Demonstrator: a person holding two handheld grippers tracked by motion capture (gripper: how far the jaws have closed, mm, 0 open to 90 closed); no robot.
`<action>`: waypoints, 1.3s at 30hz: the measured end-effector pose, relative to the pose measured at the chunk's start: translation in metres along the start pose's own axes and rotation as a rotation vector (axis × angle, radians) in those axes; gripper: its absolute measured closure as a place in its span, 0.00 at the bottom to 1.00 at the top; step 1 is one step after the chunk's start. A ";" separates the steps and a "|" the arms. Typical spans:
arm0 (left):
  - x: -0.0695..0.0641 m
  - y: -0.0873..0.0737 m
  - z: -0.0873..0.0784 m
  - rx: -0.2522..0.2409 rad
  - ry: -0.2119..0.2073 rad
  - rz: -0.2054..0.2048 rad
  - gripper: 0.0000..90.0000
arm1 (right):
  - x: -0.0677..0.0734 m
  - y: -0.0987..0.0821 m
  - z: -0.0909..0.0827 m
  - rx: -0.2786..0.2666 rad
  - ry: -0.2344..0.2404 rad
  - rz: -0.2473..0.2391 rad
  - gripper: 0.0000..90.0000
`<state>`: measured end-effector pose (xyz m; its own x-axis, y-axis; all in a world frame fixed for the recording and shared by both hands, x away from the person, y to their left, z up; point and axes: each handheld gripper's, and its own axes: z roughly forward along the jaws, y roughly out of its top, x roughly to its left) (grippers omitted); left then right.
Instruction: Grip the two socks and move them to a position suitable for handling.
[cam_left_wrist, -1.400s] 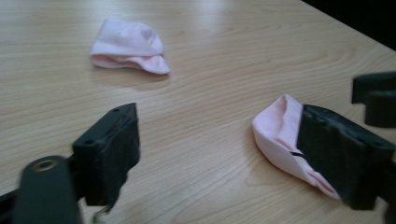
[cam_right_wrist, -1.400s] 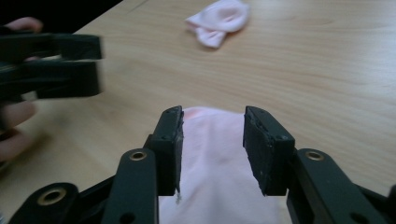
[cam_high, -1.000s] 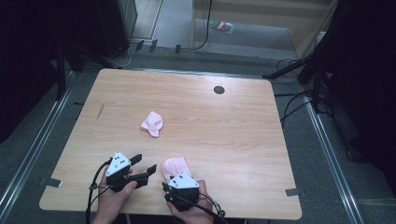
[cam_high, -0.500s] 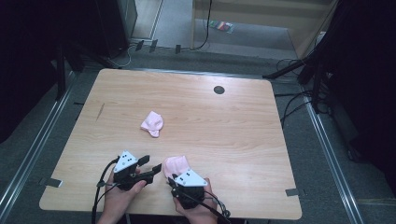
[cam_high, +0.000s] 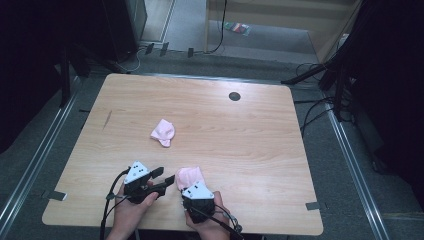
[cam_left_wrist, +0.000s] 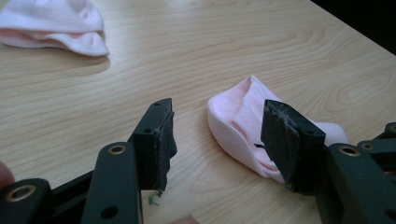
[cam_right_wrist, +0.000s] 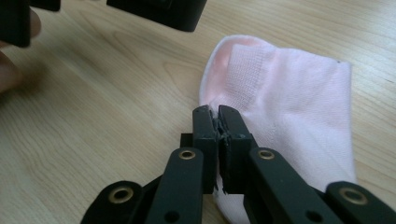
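High view: left gripper (cam_high: 167, 178) has moved in w/ jaws spread beside near sock (cam_high: 188, 175); right gripper (cam_right_wrist: 218, 116) pinches its edge, prob. two-handed handling next.

Table (cam_high: 250, 140): light wood-grain top with rounded corners; a round dark grommet hole (cam_high: 234, 96) is set near the far edge, and a short dark mark (cam_high: 108, 118) is seen toward the left side. Floor (cam_high: 310, 60): grey, crossed by metal rails (cam_high: 35, 165) along both sides of the table. Black cables (cam_high: 315, 107) are laid to the right; dark stand legs (cam_high: 310, 75) are placed at the far right corner. A pale wooden unit (cam_high: 280, 12) is set beyond. The side areas are left in deep shadow.
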<state>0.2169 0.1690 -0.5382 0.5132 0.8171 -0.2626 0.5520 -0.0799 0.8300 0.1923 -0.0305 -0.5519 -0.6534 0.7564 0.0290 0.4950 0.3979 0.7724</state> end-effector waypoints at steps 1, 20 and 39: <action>0.000 0.001 0.001 0.001 -0.003 -0.001 0.49 | -0.002 0.000 -0.002 -0.012 0.004 0.012 0.98; -0.017 0.007 0.027 0.086 0.054 0.082 0.55 | -0.059 0.012 -0.050 -0.211 0.111 0.279 0.98; 0.006 0.010 0.024 0.145 -0.041 0.022 1.00 | -0.117 -0.002 -0.061 -0.209 -0.011 0.398 0.98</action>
<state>0.2412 0.1590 -0.5436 0.5511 0.7904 -0.2676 0.6277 -0.1814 0.7570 0.2324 -0.1517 -0.5181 -0.4284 0.8355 0.3441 0.5797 -0.0379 0.8139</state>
